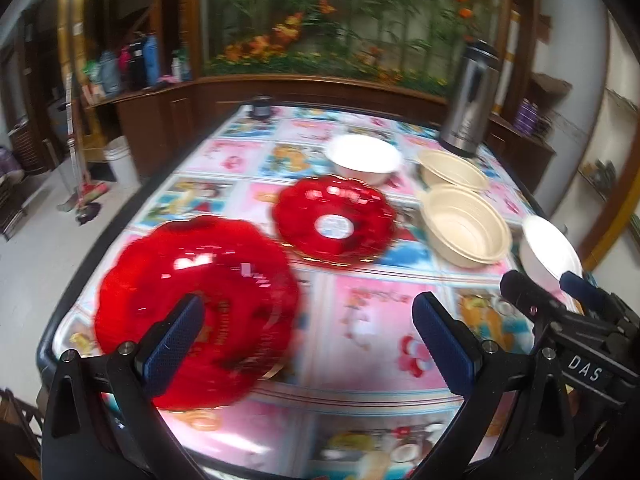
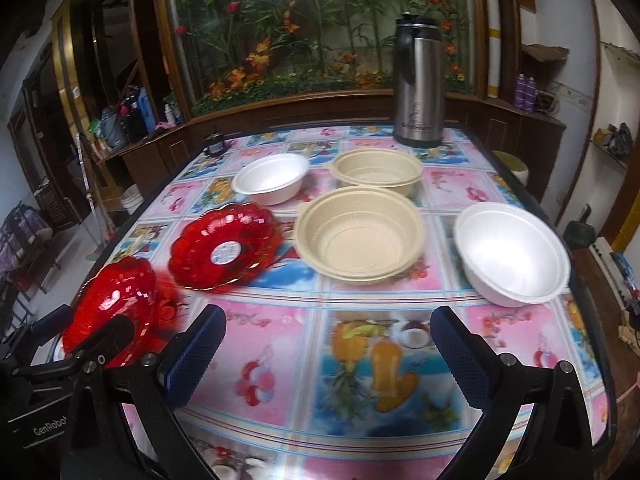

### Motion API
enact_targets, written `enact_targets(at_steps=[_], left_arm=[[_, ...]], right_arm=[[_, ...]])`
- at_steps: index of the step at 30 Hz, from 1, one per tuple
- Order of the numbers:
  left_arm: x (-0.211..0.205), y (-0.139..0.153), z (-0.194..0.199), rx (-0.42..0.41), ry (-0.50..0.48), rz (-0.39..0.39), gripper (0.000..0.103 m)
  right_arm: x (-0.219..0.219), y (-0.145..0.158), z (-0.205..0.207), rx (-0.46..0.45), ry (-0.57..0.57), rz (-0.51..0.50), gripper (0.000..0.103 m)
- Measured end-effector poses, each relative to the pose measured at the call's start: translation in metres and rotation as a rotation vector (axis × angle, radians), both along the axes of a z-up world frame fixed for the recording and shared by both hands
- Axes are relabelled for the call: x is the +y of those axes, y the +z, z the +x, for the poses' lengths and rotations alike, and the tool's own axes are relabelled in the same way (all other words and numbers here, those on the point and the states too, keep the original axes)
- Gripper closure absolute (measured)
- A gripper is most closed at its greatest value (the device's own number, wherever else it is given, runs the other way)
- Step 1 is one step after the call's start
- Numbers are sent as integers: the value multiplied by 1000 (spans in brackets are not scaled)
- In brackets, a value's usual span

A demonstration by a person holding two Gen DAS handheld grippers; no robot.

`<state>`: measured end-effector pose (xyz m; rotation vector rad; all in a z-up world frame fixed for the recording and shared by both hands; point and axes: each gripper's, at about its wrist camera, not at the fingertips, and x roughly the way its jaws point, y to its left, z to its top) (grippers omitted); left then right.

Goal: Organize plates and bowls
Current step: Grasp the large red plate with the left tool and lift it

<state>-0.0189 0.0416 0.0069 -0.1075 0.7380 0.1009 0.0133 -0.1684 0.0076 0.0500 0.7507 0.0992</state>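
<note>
Both grippers hang low over the table (image 2: 280, 360), jaws spread wide, nothing in them. The left gripper (image 1: 308, 344) is w/ one finger over the near red plate (image 1: 196, 304), which is blurry. The right gripper (image 2: 324, 356) is just right of that plate. Behind it sits the 2nd red plate (image 2: 224, 250). Right of that: 2 tan bowls (image 2: 360, 236), one behind the other. 2 white bowls (image 2: 514, 252) sit apart, one far right, one further back. Nothing looks stacked yet, I think. Next: left gripper pinches the near plate's rim & stacks it on the 2nd.
</note>
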Motion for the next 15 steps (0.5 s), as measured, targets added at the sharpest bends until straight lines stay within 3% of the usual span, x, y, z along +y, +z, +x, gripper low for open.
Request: enact_targets(at_steps=[6, 9, 15], left_arm=[[33, 2, -6, 47, 67, 12, 0], [62, -4, -13, 41, 112, -33, 0], [128, -23, -15, 123, 242, -110, 0]], right_arm=[[37, -3, 2, 6, 80, 2, 0], [55, -6, 3, 27, 125, 16, 0], [84, -18, 11, 161, 270, 185, 0]])
